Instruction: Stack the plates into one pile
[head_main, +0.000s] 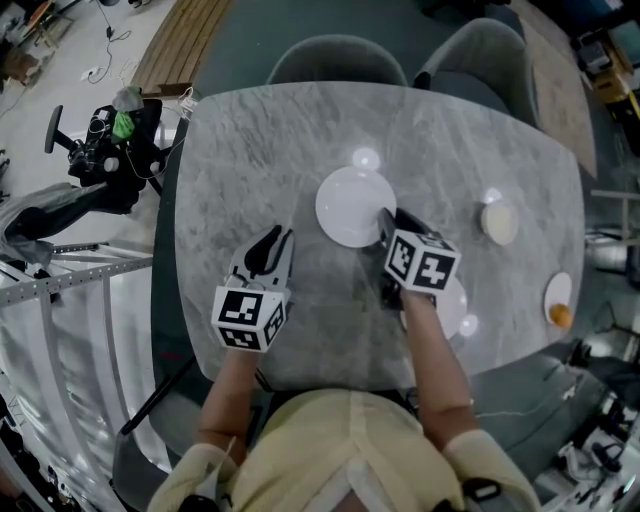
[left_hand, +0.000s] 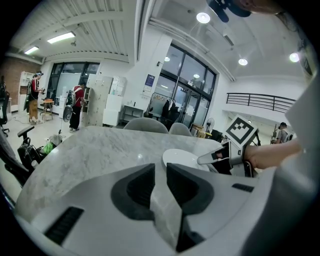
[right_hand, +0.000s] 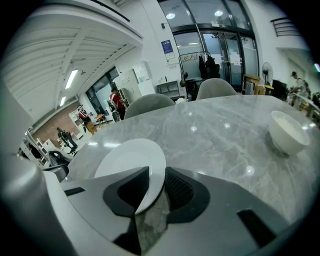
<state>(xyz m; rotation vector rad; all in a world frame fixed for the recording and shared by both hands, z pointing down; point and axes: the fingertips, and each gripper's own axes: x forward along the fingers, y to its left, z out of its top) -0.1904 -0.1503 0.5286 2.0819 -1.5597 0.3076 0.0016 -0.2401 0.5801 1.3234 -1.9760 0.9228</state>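
the right claw (right_hand: 156, 187) straddles the near rim of a plate (right_hand: 130, 160): one jaw over the plate's face, the other just outside its edge. the gap is narrow and the pads do not clearly press on it. the plate lies on the table (head_main: 280, 150), stretching away ahead and left of this claw. a second plate (head_main: 458, 308) lies just behind the right claw, under the hand. the left claw (left_hand: 160, 175) is narrowly open and empty, with the first plate ahead to its right.
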